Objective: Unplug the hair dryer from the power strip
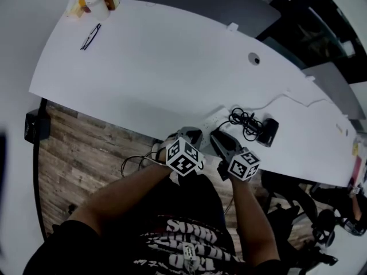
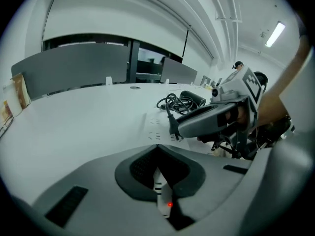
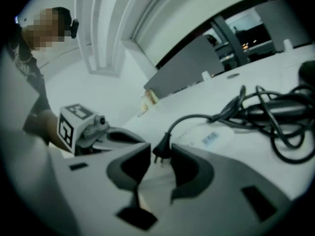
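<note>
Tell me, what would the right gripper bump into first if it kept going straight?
The black plug, sitting between its open jaws with bare prongs. Past that, probably the white power strip, though depth is unclear.

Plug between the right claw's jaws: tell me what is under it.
The white power strip lies under the plug, whose prongs hang free. The right claw hides the strip's near part.
</note>
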### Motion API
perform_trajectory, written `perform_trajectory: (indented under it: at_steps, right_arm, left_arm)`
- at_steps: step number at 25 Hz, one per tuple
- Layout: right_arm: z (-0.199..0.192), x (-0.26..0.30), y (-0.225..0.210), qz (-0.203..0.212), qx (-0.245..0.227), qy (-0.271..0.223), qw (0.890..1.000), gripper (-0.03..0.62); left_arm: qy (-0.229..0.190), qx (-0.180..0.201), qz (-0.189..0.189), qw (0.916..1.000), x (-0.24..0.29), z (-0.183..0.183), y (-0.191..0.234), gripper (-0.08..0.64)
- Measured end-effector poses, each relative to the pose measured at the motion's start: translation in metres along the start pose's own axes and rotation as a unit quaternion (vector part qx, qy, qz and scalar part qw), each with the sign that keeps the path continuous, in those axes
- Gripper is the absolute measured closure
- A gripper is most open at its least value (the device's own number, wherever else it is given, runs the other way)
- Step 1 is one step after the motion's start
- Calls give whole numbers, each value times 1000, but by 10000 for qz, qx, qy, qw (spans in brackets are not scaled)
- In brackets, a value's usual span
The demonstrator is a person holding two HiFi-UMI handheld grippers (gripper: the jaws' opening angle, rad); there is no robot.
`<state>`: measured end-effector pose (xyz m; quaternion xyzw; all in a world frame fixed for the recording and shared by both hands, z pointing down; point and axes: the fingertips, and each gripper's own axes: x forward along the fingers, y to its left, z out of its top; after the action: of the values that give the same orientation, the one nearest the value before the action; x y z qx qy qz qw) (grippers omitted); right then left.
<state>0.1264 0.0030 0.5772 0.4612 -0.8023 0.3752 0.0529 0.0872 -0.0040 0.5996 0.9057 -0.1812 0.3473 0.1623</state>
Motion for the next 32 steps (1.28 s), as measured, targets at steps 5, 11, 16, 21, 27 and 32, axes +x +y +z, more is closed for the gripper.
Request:
perform_trajectory:
  at_steps: [5, 11, 16, 21, 27, 32]
  right_arm:
    - [-2, 8, -7, 504, 49, 1383, 9891, 455]
    - [10, 15, -2, 1378, 1787, 2068, 9520, 399]
    - [20, 25, -13, 1558, 2790, 2155, 9227, 399]
    - [17, 37, -25, 1188, 3398, 2210, 9064, 472]
    - [38, 17, -1, 1786, 2223, 1243, 9504, 491]
    - [31, -11, 3, 1316, 734, 681, 9862, 498]
  left_arm:
    - [24, -53, -148, 9999, 0, 1, -1, 535]
    - [60, -130, -272, 9995, -1, 1, -1, 535]
    - [34, -90, -294, 9995, -1, 4, -1, 535]
    - [13, -60, -258, 9996, -3, 3, 0, 535]
    - [-32, -30, -202, 9998, -3, 2, -1, 535]
    - [-67, 28, -131, 9999, -5, 4, -2, 535]
